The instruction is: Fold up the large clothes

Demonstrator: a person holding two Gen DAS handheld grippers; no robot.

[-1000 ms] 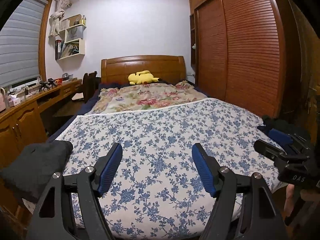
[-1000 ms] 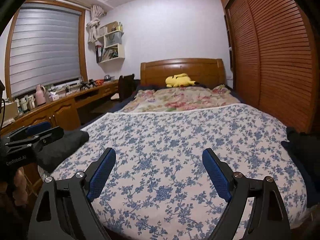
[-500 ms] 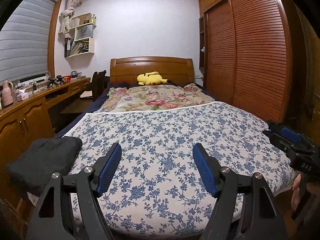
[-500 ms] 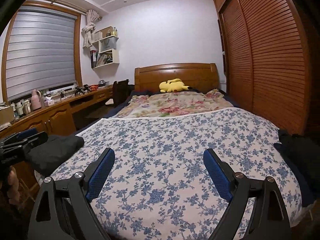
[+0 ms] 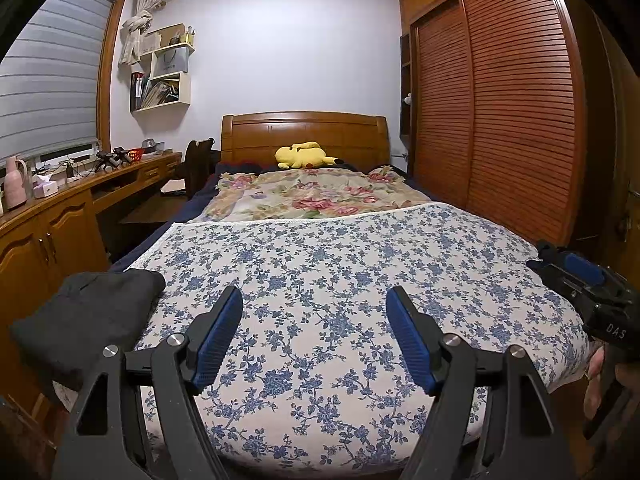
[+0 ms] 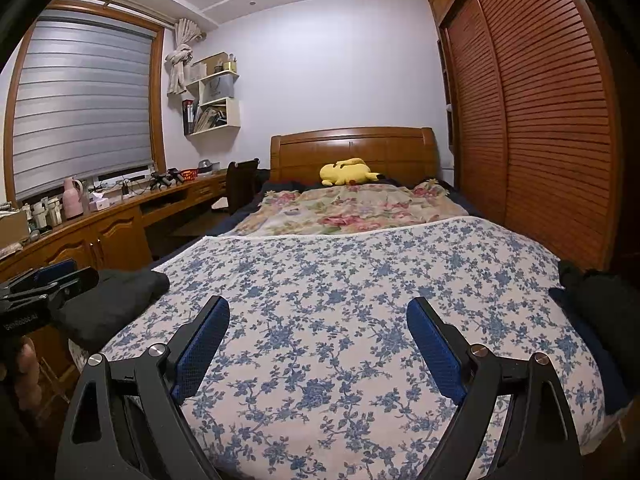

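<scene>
left gripper (image 5: 314, 336) spread, empty | right gripper (image 6: 318, 346) spread, empty | both have tilted up, backed off blue-floral bedspread (image 5: 340, 280) | folded-looking dark grey garment (image 5: 92, 316) lies left; stage unclear

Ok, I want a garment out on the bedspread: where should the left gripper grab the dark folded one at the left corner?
Take the dark folded garment at its rounded near-centre edge, coming in from the right over the bedspread. That edge lies raised and free there. The left gripper is open, empty.
</scene>
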